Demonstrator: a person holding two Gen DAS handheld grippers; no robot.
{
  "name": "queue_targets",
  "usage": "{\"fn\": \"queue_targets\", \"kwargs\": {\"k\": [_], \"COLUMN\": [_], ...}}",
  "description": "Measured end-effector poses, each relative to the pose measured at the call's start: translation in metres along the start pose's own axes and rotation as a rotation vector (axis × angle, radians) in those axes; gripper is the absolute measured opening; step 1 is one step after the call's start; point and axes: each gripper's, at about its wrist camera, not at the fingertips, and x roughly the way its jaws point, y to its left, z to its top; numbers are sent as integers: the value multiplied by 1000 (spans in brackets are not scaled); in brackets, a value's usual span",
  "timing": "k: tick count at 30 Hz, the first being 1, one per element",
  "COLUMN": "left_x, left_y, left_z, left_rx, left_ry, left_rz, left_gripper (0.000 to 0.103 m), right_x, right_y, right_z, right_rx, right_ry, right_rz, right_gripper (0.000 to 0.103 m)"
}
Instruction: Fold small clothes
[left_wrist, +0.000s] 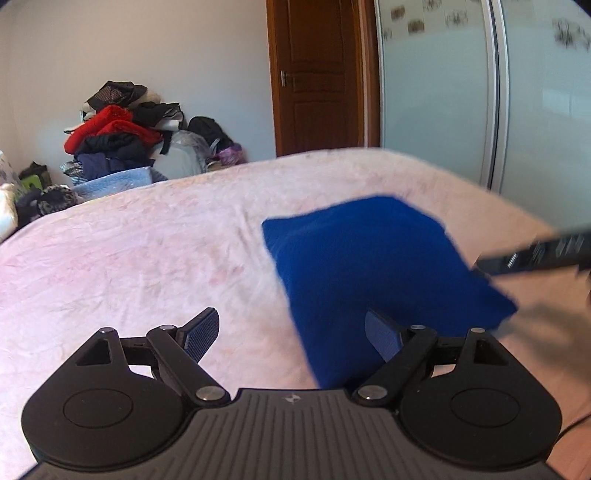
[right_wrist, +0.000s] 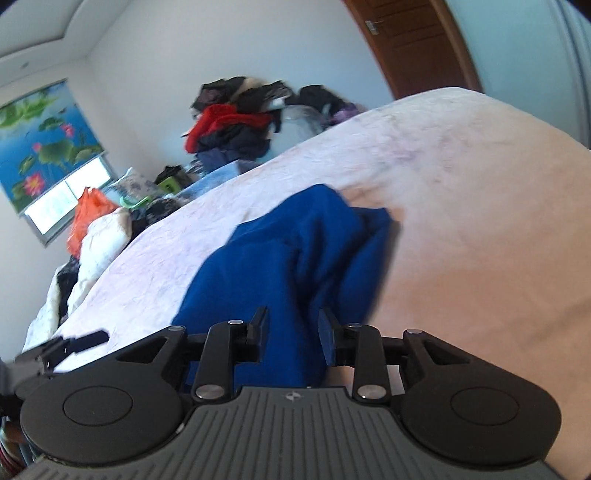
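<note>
Lying on the pink bed (left_wrist: 147, 258): one blue cloth (left_wrist: 369, 266), folded into a rough square, bunched on its near side. Left gripper (left_wrist: 291, 334): jaws wide apart, empty. Right gripper (right_wrist: 293, 332): jaws part-open, astride the cloth without pressing it. Folding looks nearly done; smoothing and stacking probably left.

Both wrist views overlook the bed (left_wrist: 147, 258) closely.

cloth (left_wrist: 373, 266): solid royal blue
bedspread (left_wrist: 147, 266): pale pink, faint mottled print
door (left_wrist: 317, 74): reddish-brown wood
blind (right_wrist: 40, 144): blue, green lotus leaves, pink flowers
clothes pile (left_wrist: 118, 133): red, black, navy
bag (right_wrist: 86, 218): orange
wall (left_wrist: 184, 55): white
</note>
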Motion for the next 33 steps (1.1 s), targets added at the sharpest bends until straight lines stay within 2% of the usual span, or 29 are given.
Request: {"fn": "queue_targets", "kwargs": {"k": [1, 3, 5, 7, 9, 12, 15, 16, 17, 18, 19, 21, 23, 24, 25, 26, 28, 30, 33], "left_x": [2, 9, 20, 33, 48, 62, 70, 72, 75, 77, 80, 81, 80, 80, 80, 80, 80, 79, 78], "left_y": [1, 0, -4, -12, -23, -39, -55, -58, -62, -64, -65, -66, -65, -65, -63, -62, -61, -61, -62], "left_z": [5, 12, 16, 18, 19, 16, 13, 11, 10, 8, 6, 4, 4, 4, 5, 5, 5, 5, 5], "left_rx": [-25, -63, -78, -65, -41, -14, 47, 65, 81, 89, 89, 85, 80, 73, 64, 59, 55, 56, 52], "left_ry": [-7, 4, 18, 47, 70, 81, 68, 65, 69, 82, 91, 94, 92, 94, 97, 101, 105, 107, 110], "left_rz": [-21, -49, -73, -63, -56, -56, -24, -20, -19, -20, -22, -22, -17, -19, -20, -18, -15, -12, -8], "left_gripper": [87, 87, 87, 87, 87, 87, 87, 87, 87, 87, 87, 87, 87, 87, 87, 87, 87, 87, 87], "right_x": [8, 21, 12, 3, 1, 20, 42, 47, 49, 51, 52, 54, 57, 57, 55, 51, 40, 32, 29], "right_y": [0, -4, -13, -27, -39, -65, -88, -89, -89, -86, -82, -75, -70, -66, -61, -56, -43, -30, -15], "right_z": [-3, -10, -12, -3, 8, 23, 26, 26, 28, 30, 34, 39, 40, 40, 39, 37, 32, 27, 20], "right_rx": [-9, -30, 8, 85, 121, 213, 330, 336, 323, 296, 253, 157, 112, 94, 70, 46, -3, -60, -116], "right_ry": [31, 80, 55, 5, -39, -48, -42, -43, -49, -57, -67, -83, -69, -63, -74, -90, -128, -130, -80], "right_rz": [2, -31, -24, -13, -19, -52, -14, 11, 23, 7, -41, -140, -163, -174, -210, -246, -267, -224, -169], "right_gripper": [41, 42, 41, 45, 42, 43, 43, 42, 35, 13, 6, 6, 6, 9, 21, 25, 47, 50, 61]}}
